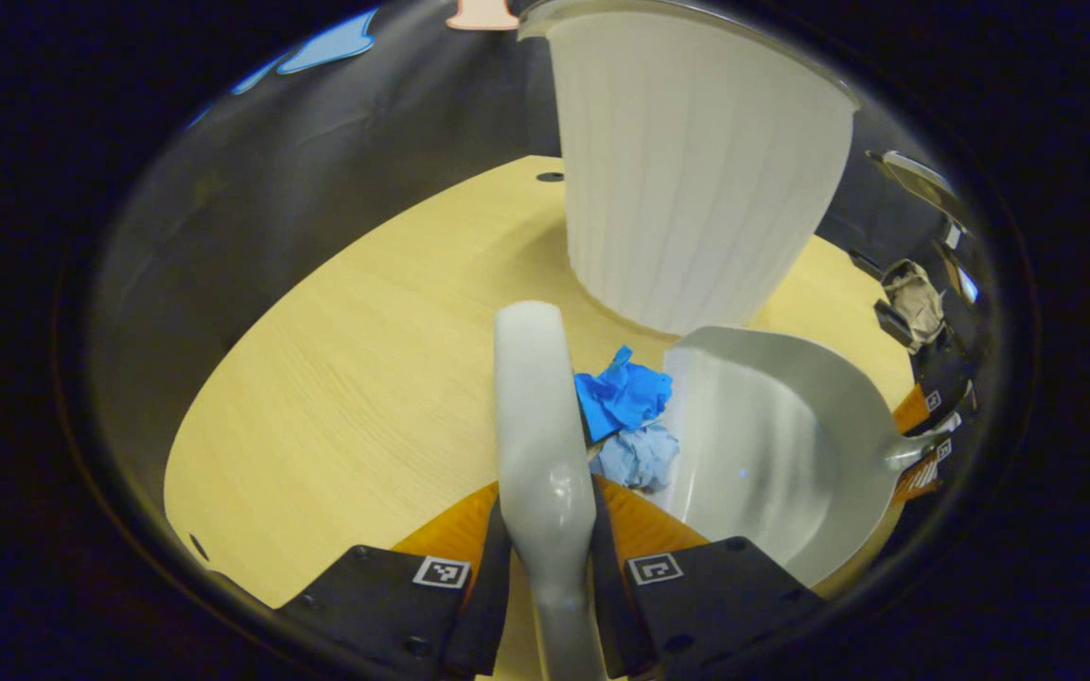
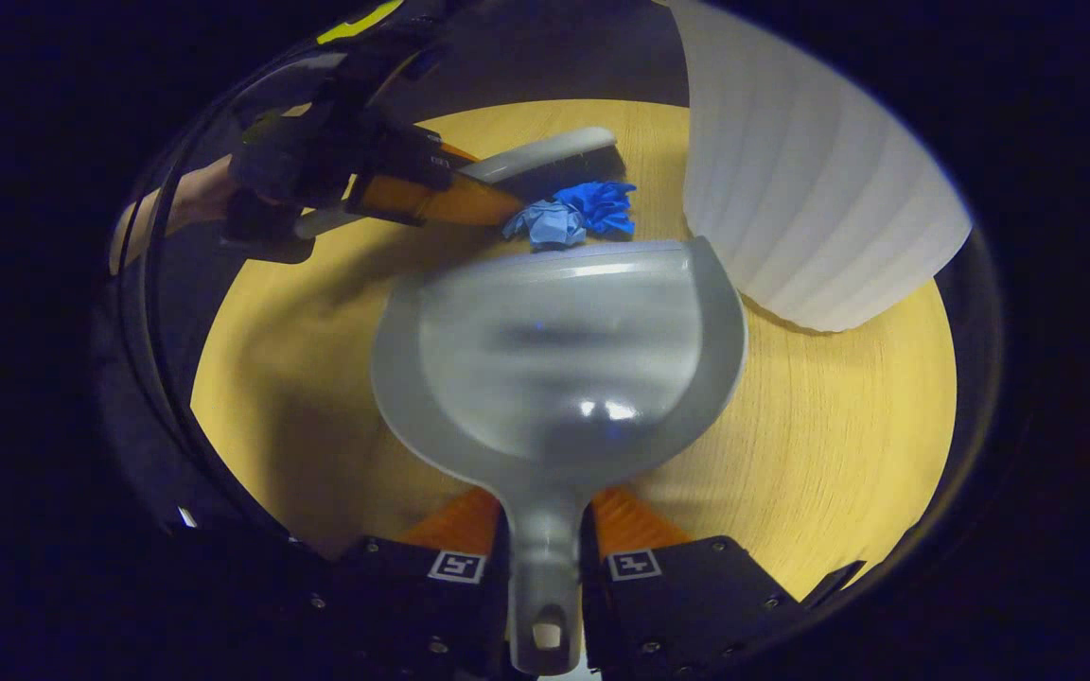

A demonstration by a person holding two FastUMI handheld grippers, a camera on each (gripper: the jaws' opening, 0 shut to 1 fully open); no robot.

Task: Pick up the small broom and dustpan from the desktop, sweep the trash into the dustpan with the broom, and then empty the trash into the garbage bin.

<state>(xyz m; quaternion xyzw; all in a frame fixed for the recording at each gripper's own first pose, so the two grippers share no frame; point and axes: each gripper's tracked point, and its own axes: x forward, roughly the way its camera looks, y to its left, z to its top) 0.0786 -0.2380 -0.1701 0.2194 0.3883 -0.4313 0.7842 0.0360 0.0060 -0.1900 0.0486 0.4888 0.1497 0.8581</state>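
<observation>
The right gripper [image 2: 545, 567] clamps the grey dustpan [image 2: 554, 369] by its handle, the pan's open edge facing 2 crumpled blue scraps [image 2: 573, 216] on the wooden desktop [image 2: 838, 445]. Just beyond them, the left gripper [image 2: 413, 194] holds the broom [image 2: 545, 159]. A white ribbed bin [image 2: 810, 189] stands to the right.

Left hand-held gripper [image 1: 550, 577] clamped tight, fingers near-closed; right hand-held gripper [image 2: 545, 577] likewise clamped, low, pointing forward.
</observation>
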